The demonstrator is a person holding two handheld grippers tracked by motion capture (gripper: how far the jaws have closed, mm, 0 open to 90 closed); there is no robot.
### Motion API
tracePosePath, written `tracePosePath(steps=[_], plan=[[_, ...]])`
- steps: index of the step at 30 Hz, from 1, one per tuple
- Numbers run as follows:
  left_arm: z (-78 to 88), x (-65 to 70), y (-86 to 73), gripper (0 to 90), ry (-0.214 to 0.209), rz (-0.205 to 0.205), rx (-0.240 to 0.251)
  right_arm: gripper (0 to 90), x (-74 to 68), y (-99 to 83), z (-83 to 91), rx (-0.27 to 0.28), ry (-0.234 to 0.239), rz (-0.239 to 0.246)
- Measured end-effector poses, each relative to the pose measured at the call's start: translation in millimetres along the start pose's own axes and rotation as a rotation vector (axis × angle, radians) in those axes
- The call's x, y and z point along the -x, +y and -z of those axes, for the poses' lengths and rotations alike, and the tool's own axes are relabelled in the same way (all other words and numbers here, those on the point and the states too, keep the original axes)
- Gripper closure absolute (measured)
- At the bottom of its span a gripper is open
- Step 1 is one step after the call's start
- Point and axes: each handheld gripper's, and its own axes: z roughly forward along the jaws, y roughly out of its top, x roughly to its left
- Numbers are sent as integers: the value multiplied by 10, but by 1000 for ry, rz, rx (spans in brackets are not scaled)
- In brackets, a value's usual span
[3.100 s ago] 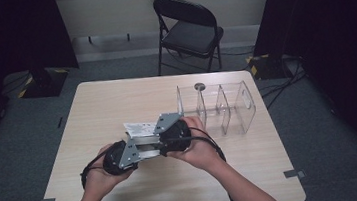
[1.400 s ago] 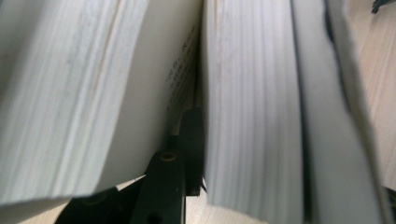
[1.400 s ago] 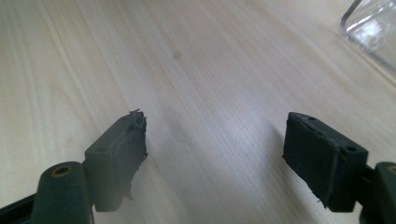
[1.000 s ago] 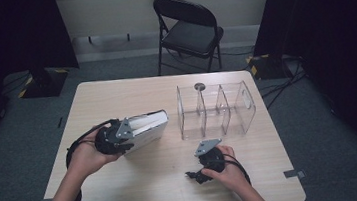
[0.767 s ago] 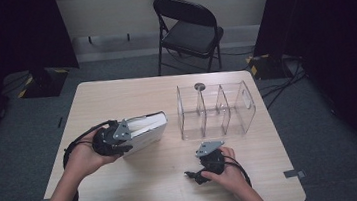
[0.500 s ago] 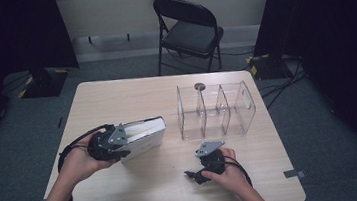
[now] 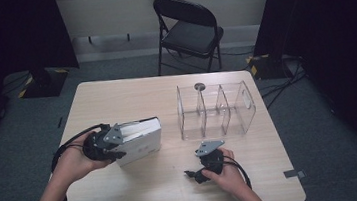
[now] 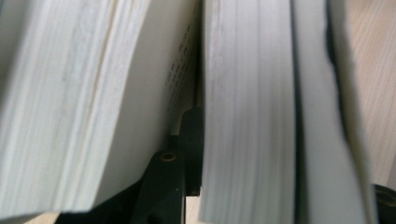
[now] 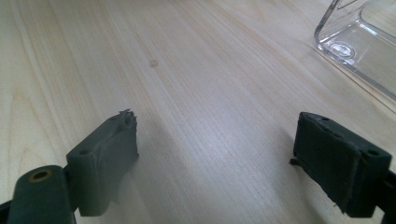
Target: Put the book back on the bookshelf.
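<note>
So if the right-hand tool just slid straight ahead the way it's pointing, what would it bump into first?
Probably the clear plastic organizer: the right tool, jaws open and empty, points over bare table toward its near corner, though it might just slip past.

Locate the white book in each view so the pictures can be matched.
High view: the white book stands on edge at the table's left half, clamped by the left hand-held gripper.
Left gripper view: the book's page block rises right in front of the camera, with one black jaw between its pages.
Right gripper view: the book is not in it.
Shared landmark: the light wooden table.
</note>
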Motion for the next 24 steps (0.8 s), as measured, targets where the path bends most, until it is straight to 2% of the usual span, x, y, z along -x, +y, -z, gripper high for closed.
tracePosePath(steps=[1,2,3,7,8,9,13,14,19,24], plan=[[1,-1,-2,742,6,12,1,127,0,1,0,0,-4,2],[4,-19,1,743,7,4,-5,126,0,0,-1,1,0,2],[-1,-17,-2,744,5,26,1,121,-7,0,0,-1,-10,-7],[-4,-62,0,743,-8,30,-2,110,-17,4,-8,-1,-15,-9],[7,-81,4,743,-2,14,-21,109,-18,5,-10,-2,-15,-11],[-2,-73,0,743,-3,44,-4,106,-20,7,-11,-4,-17,-14],[-4,-110,-8,742,1,53,-7,104,-22,11,-14,-5,-21,-14],[-3,-127,-7,740,0,45,-15,104,-22,11,-14,-5,-22,-14],[-12,-159,-1,729,7,65,-33,106,-28,18,-19,-6,-28,-20],[-18,-185,6,707,15,69,-39,131,-34,53,-16,-32,-21,-16]])
